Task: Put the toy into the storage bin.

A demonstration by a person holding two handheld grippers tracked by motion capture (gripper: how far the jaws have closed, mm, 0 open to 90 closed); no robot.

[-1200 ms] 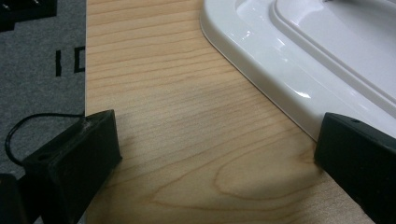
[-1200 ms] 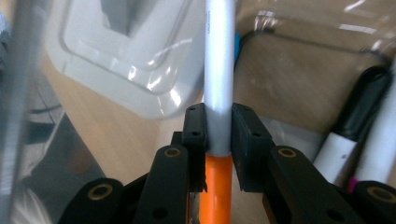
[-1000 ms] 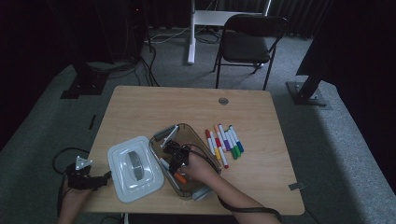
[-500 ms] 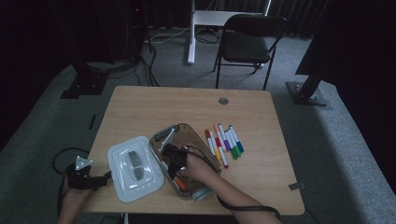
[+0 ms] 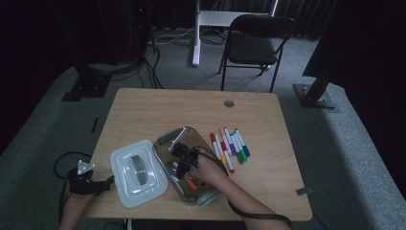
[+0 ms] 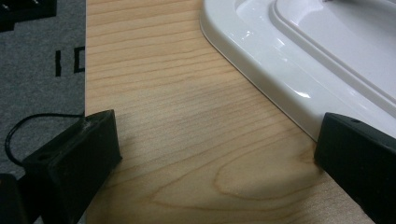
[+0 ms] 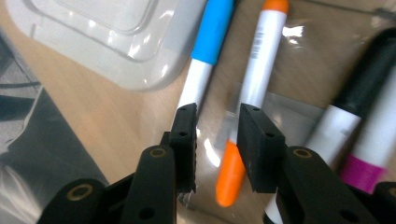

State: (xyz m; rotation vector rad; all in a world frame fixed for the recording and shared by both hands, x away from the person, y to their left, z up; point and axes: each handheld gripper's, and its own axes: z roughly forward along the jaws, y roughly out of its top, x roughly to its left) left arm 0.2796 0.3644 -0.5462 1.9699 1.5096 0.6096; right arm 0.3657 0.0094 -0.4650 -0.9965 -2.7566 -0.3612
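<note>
My right gripper over the clear box: jaws just been opening, narrowly parted, orange marker lying loose below. Left gripper wide open beside the lid.

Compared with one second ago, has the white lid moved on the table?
No. The white lid lies in the same place on the table, close beside the clear box and near the table's left front corner.

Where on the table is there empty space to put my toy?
The far half of the table, beyond the clear bin and around the small round hole, is bare. So is the right strip beside the markers. It is crowded near the white lid and bin.
</note>
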